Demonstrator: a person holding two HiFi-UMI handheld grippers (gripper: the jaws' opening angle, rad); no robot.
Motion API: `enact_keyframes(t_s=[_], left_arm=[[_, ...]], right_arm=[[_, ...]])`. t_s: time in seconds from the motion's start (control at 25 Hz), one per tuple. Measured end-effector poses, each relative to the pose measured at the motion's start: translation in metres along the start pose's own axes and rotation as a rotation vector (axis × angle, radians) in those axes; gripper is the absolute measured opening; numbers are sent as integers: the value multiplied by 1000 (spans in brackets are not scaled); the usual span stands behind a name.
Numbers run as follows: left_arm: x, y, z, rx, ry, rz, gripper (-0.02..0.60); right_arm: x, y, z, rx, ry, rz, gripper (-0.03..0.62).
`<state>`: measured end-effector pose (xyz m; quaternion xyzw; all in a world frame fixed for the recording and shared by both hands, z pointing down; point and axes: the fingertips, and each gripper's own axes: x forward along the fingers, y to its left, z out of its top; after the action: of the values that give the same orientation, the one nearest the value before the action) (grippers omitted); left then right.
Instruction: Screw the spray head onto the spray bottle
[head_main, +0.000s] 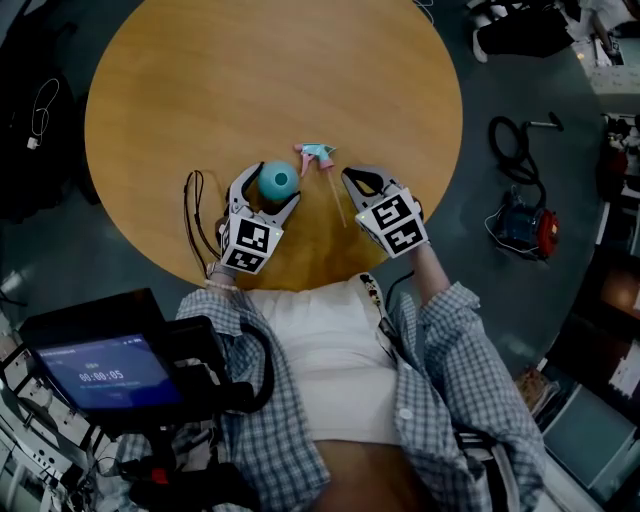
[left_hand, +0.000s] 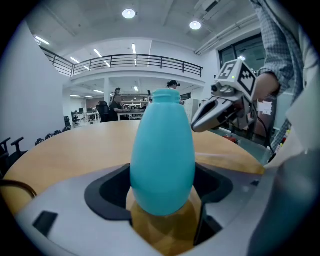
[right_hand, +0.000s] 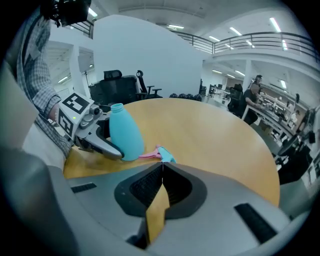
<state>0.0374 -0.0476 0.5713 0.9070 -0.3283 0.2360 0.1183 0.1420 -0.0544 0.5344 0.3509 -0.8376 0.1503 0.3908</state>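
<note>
Left gripper (head_main: 271, 186) clamps upright teal egg-shaped plastic bottle (left_hand: 162, 150). Right gripper (head_main: 350, 176) pinched together, empty. Pink-teal spray head (head_main: 318, 155) at bottle's 1 o'clock.

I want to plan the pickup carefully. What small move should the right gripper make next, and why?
Probably open its jaws. The right gripper is shut and empty, and the spray head lies loose on the table just ahead of its tips. The left gripper seems to hold the spray bottle upright, its neck bare.
</note>
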Motion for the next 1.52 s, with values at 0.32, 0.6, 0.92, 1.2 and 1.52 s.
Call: enact_keyframes(t_s=[0.32, 0.6, 0.92, 1.2, 1.52], left_arm=[[3, -3, 1, 6, 5, -4, 376], [3, -7, 3, 16, 6, -11, 376], [1, -11, 4, 19, 11, -10, 376], [-2, -12, 4, 21, 11, -8, 376], [0, -12, 7, 19, 6, -10, 376]], right_arm=[[36, -28, 32, -158, 102, 139, 52], [60, -11, 25, -253, 245, 319, 150], [81, 2, 21, -278, 342, 460, 151], [88, 10, 7, -273, 422, 541, 156], [83, 15, 6, -189, 400, 611, 126]])
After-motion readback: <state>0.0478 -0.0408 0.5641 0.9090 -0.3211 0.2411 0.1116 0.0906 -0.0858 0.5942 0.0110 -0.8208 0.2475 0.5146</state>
